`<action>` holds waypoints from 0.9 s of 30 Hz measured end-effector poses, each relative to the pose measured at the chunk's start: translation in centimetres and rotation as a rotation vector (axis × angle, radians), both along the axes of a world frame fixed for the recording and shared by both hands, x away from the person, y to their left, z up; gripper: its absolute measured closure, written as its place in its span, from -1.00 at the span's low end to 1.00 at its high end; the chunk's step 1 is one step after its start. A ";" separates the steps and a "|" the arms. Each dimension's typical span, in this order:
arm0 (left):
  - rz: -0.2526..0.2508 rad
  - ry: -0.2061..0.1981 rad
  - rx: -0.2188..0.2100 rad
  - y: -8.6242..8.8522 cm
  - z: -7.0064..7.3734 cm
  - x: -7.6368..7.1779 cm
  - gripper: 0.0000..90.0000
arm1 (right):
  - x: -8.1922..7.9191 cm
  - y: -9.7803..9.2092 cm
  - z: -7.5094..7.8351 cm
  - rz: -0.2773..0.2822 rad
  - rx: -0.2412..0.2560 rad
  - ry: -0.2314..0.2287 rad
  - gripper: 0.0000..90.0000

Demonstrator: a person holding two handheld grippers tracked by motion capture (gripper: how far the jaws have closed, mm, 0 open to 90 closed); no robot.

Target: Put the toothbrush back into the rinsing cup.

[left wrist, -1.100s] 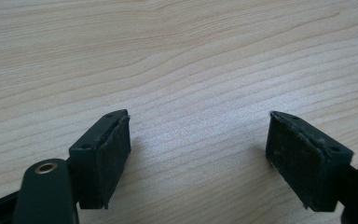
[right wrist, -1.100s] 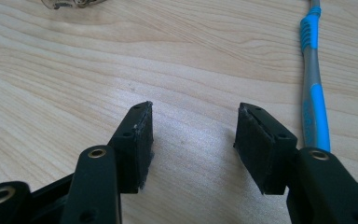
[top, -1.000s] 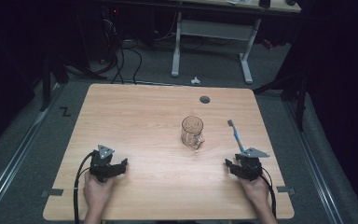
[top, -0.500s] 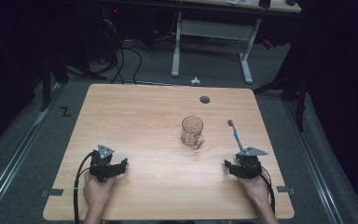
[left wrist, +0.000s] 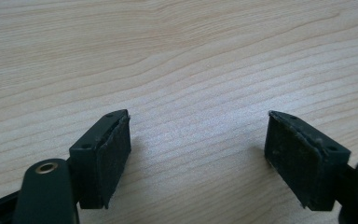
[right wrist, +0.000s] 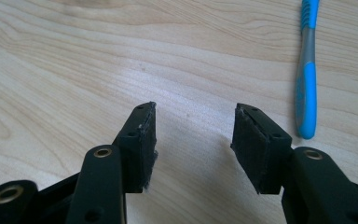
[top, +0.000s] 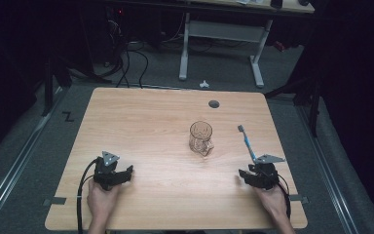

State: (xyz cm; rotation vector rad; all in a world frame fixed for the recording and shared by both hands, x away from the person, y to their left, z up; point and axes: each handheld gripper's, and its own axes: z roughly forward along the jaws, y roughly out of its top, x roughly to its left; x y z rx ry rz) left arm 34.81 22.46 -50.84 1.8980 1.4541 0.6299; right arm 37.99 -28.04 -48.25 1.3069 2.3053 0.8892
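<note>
While both hands rest at the desk's (top: 141, 112) near edge, the left tool (top: 117, 176) and right tool (top: 250, 176) gape open, gripping nothing. A blue toothbrush (top: 247, 143) lies flat just ahead of the right tool (easy reach), near a glass mug (top: 200, 138) standing mid-desk.

A clear glass mug (top: 201, 138) stood on the light wooden table (top: 141, 122), a little right of its middle. Right of the mug, lying flat and well apart from it, was a blue and grey toothbrush (top: 246, 142), its head pointing away from the person. Near and right of the mug, just beside the toothbrush's handle end, sat the right gripper (top: 250, 175). Near and well left of the mug sat the left gripper (top: 121, 174). Behind the mug, near the table's far edge, was a small round dark hole (top: 214, 104).
</note>
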 end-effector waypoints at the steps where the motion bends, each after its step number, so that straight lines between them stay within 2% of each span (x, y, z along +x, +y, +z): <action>1: 0.000 0.000 0.000 0.0 0.0 0.0 -0.49 | -0.1 0.0 0.1 0.000 0.000 0.001 0.06; 4: 0.000 0.000 0.000 0.0 0.0 0.0 -0.49 | -0.2 -0.2 0.2 0.001 -0.021 -0.002 -0.09; 9: 0.000 0.000 0.000 0.0 0.0 0.0 -0.49 | -0.6 -0.9 0.6 0.008 0.004 -0.002 -0.24; 14: 0.001 0.000 0.001 0.0 0.0 0.0 -0.49 | -0.9 -1.3 0.9 -0.004 0.012 -0.013 -0.27; 16: 0.001 0.000 0.001 0.0 0.0 0.0 -0.49 | -1.1 -1.5 1.1 -0.023 0.009 -0.034 -0.22; 17: 0.001 0.000 0.000 0.0 0.0 0.0 -0.49 | -1.2 -1.8 1.3 -0.051 0.022 -0.062 -0.06; 20: 0.001 0.000 0.001 0.0 0.0 0.0 -0.49 | -1.2 -2.1 1.5 -0.068 0.034 -0.071 0.04; 21: 0.001 0.000 0.001 0.0 0.0 0.0 -0.49 | -1.2 -2.2 1.7 -0.074 0.017 -0.081 0.12; 22: 0.001 0.000 0.001 0.0 0.0 0.0 -0.49 | -1.2 -2.2 1.7 -0.074 0.017 -0.081 0.12; 23: 0.001 0.000 0.000 0.0 0.0 0.0 -0.49 | -1.2 -2.2 1.9 -0.081 -0.012 -0.095 0.18; 27: 0.001 0.000 0.001 0.0 0.0 0.0 -0.49 | -1.2 -2.3 2.0 -0.076 -0.041 -0.131 0.20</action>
